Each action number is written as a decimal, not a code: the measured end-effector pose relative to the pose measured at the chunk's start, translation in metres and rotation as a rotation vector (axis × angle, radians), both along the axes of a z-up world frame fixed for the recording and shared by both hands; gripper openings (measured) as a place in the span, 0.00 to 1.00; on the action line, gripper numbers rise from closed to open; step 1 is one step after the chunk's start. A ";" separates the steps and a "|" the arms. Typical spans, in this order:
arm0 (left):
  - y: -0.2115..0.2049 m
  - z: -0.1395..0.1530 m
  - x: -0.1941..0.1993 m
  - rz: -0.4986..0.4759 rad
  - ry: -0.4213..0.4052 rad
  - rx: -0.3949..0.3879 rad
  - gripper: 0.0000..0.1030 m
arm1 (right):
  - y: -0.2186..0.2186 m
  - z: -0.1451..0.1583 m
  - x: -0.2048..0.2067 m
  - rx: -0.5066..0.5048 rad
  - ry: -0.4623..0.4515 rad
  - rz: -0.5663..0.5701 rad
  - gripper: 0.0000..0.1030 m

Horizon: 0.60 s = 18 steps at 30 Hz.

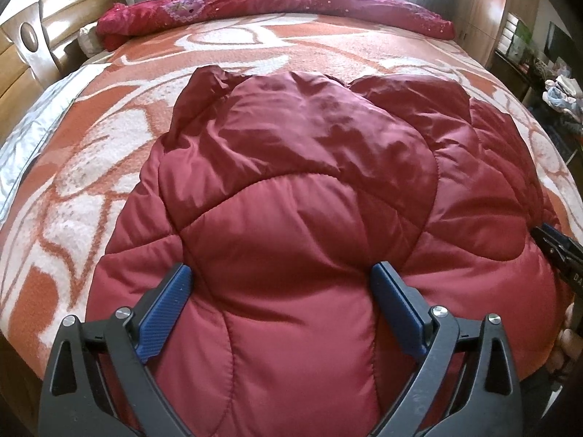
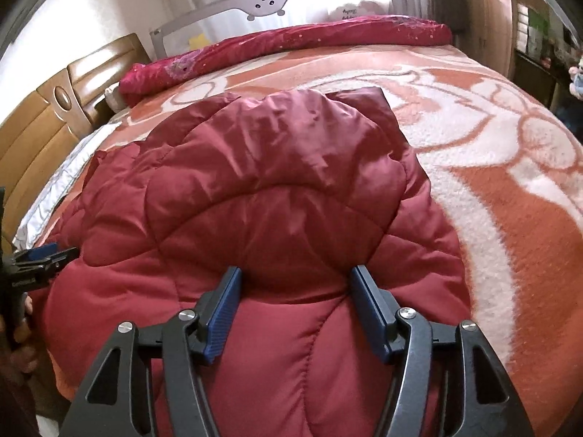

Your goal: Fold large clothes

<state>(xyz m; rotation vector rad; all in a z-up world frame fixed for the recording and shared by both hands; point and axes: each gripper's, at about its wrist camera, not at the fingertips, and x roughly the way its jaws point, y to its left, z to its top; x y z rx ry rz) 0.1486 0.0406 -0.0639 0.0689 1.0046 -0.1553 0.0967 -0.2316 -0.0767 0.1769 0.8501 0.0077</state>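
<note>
Patterned bed blanket (image 1: 328, 47), red quilted jacket (image 1: 291, 189) under both spread grippers

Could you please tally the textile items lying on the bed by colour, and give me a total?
Dark red quilted jacket: 1
Crimson embroidered quilt, rolled along the far edge: 1
Orange-and-white blanket, spread under the jacket: 1
Total: 3
</note>
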 end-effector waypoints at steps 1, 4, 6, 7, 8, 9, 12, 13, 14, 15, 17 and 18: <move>-0.001 0.002 -0.002 0.003 -0.003 0.001 0.96 | 0.000 0.002 0.000 -0.002 -0.001 0.002 0.60; -0.002 0.011 -0.012 0.003 -0.018 0.017 0.96 | -0.003 0.012 -0.006 0.021 -0.006 0.001 0.60; -0.002 0.018 -0.022 0.000 -0.031 0.026 0.96 | -0.004 0.021 -0.015 0.037 -0.019 0.003 0.61; -0.001 0.021 -0.026 -0.002 -0.038 0.027 0.96 | -0.003 0.026 -0.020 0.043 -0.028 0.010 0.62; -0.001 0.024 -0.032 -0.004 -0.045 0.028 0.96 | -0.001 0.029 -0.023 0.045 -0.036 0.017 0.62; 0.000 0.027 -0.037 -0.005 -0.049 0.030 0.96 | 0.002 0.034 -0.029 0.045 -0.046 0.032 0.62; 0.004 0.031 -0.050 0.002 -0.048 0.020 0.96 | 0.011 0.044 -0.044 0.044 -0.061 0.073 0.62; 0.006 0.031 -0.052 0.004 -0.046 0.015 0.96 | 0.015 0.046 -0.049 0.044 -0.060 0.086 0.62; 0.007 0.032 -0.055 0.004 -0.045 0.011 0.96 | 0.017 0.047 -0.053 0.044 -0.059 0.095 0.62; 0.008 0.033 -0.058 0.003 -0.044 0.010 0.96 | 0.020 0.047 -0.058 0.045 -0.059 0.104 0.62; 0.009 0.034 -0.063 0.001 -0.044 0.012 0.96 | 0.023 0.048 -0.066 0.051 -0.057 0.115 0.62; 0.010 0.034 -0.066 0.000 -0.043 0.016 0.96 | 0.025 0.047 -0.071 0.056 -0.052 0.123 0.62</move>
